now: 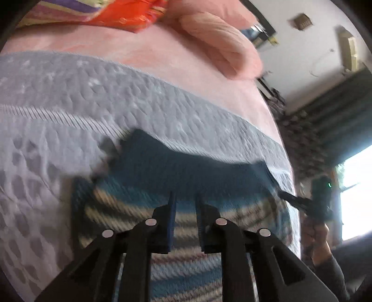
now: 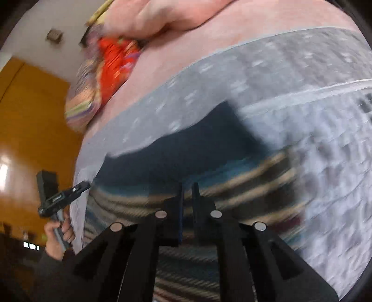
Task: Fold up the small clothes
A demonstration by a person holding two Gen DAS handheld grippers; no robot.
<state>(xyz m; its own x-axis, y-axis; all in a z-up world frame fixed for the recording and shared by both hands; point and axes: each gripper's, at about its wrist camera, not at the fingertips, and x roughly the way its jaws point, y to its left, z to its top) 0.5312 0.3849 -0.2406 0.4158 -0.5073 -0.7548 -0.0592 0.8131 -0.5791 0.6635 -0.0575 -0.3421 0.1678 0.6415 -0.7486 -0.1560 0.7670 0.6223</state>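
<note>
Both grippers, the left gripper slightly spread and the right gripper nearly pressed together, are held over the striped garment lying toward 6 o'clock on the grey bedspread, whose folding is judged only partly done

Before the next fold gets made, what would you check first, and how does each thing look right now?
1. Striped knit garment lies on the grey bedspread: ok.
2. Left tool has cloth between its fingers: cannot tell; a gap shows and the view is blurred.
3. Right tool is closed on the garment: cannot tell; its fingers stand close together.
4. Dark upper part looks already folded over the stripes: ok.
5. Colourful cloth and pink pillow lie apart from the garment: ok.
</note>
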